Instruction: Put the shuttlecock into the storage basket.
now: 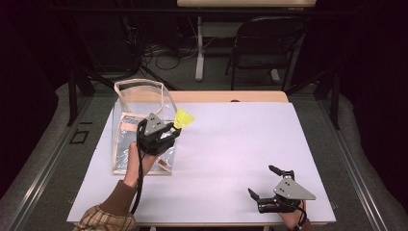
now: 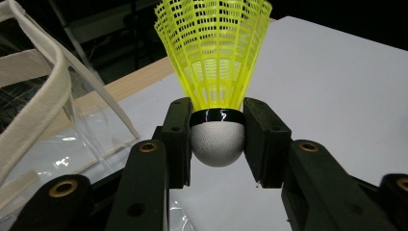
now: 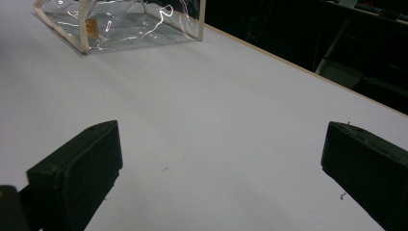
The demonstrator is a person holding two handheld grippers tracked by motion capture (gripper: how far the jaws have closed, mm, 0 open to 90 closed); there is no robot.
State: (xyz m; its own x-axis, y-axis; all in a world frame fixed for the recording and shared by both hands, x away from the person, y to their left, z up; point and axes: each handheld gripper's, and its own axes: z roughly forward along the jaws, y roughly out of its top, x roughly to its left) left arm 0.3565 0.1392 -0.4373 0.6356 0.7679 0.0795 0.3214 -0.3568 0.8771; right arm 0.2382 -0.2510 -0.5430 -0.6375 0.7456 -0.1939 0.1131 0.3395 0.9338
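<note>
Left of centre in the high view, the left gripper (image 1: 169, 131) clamps the shuttlecock (image 1: 184, 118) by its white cork, just right of the clear bag (image 1: 139, 103). Its long axis runs along the jaws, yellow skirt pointing away toward upper right. Bag's mouth lies leftward. At lower right, the right gripper (image 1: 264, 185) rests wide open, empty, on the worktop (image 1: 240, 144).

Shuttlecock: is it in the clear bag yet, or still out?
Out. The left gripper holds the shuttlecock by its cork, beside the clear bag.
</note>
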